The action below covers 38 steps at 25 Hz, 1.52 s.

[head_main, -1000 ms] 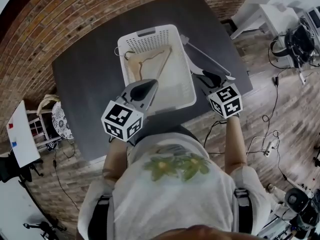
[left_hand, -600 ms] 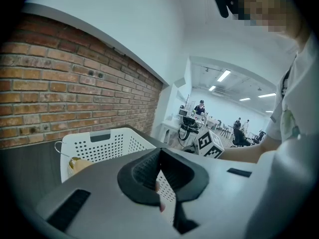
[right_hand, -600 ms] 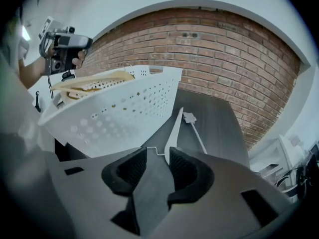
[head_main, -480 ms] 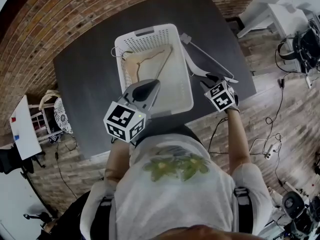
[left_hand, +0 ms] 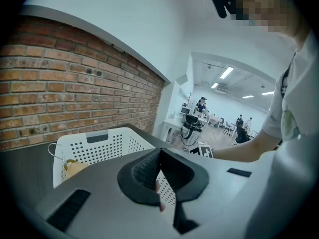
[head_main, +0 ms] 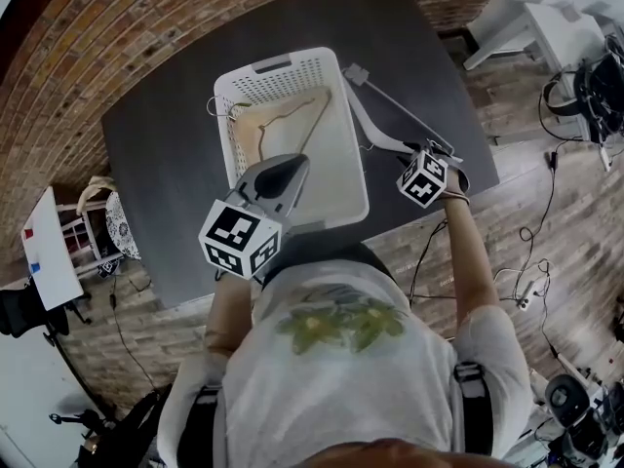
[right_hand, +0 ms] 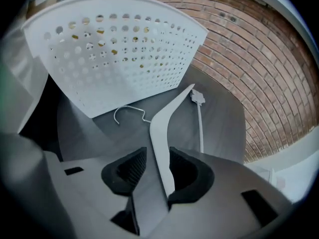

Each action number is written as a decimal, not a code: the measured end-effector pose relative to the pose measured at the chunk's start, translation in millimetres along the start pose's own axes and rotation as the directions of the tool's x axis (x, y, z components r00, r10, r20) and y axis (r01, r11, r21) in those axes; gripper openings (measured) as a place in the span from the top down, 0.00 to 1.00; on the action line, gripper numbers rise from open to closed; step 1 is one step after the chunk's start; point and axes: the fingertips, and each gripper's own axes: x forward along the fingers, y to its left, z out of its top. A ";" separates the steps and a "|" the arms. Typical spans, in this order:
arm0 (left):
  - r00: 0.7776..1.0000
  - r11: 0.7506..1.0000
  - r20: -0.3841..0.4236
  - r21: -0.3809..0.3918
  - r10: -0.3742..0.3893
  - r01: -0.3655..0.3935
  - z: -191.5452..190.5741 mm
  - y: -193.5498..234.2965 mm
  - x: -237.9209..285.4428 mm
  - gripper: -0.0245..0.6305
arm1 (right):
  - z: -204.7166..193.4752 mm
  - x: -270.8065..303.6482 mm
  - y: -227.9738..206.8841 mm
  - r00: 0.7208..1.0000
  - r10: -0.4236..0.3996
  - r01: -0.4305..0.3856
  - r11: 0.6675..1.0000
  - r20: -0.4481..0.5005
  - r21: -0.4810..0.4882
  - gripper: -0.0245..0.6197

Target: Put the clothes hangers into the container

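A white perforated basket [head_main: 283, 63] stands on the dark table [head_main: 166, 154] with a wooden hanger [head_main: 292, 115] lying inside it. A white hanger [head_main: 375, 135] lies on the table right of the basket. My right gripper [head_main: 426, 164] points steeply down over that hanger's near arm. In the right gripper view the white hanger [right_hand: 164, 128] runs between the jaws of the right gripper [right_hand: 158, 171]. These jaws have just been opening and stand open around it. My left gripper [head_main: 283, 169] hovers over the basket's near end, with the left gripper [left_hand: 160, 173] shut and empty.
The basket's wall [right_hand: 119, 49] rises just left of the white hanger, and the hanger's wire hook [right_hand: 130, 112] lies near that wall. The table's right edge [head_main: 483, 154] is close to my right hand. Cables [head_main: 517, 281] lie on the wooden floor.
My right gripper has dropped and tilted down onto the white hanger's arm beside the basket. My left gripper has stayed near the basket's near end.
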 end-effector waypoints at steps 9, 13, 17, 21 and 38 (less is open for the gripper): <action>1.000 1.000 -0.017 -0.005 0.020 -0.020 -4.2 4.4 4.8 0.92 | -19.9 33.2 -6.8 0.991 0.053 -0.070 0.988 -0.125 -0.137 0.73; 0.999 1.000 -0.022 -0.008 0.025 -0.025 -5.5 5.6 4.8 0.92 | -25.1 41.6 -10.7 0.983 0.080 -0.105 0.983 -0.165 -0.149 0.73; 0.999 0.999 -0.023 -0.013 0.030 -0.030 -7.3 8.4 3.4 0.92 | -25.9 45.0 -7.7 0.976 0.125 -0.148 0.981 -0.180 -0.121 0.73; 0.999 0.999 -0.021 -0.018 0.030 -0.030 -7.3 9.5 3.6 0.92 | -26.2 43.6 -6.9 0.979 0.127 -0.145 0.984 -0.163 -0.106 0.75; 1.000 1.000 0.003 -0.020 -0.012 0.012 -4.2 7.0 -1.9 0.92 | -40.6 20.3 11.7 0.986 0.094 -0.082 0.993 -0.134 0.089 0.77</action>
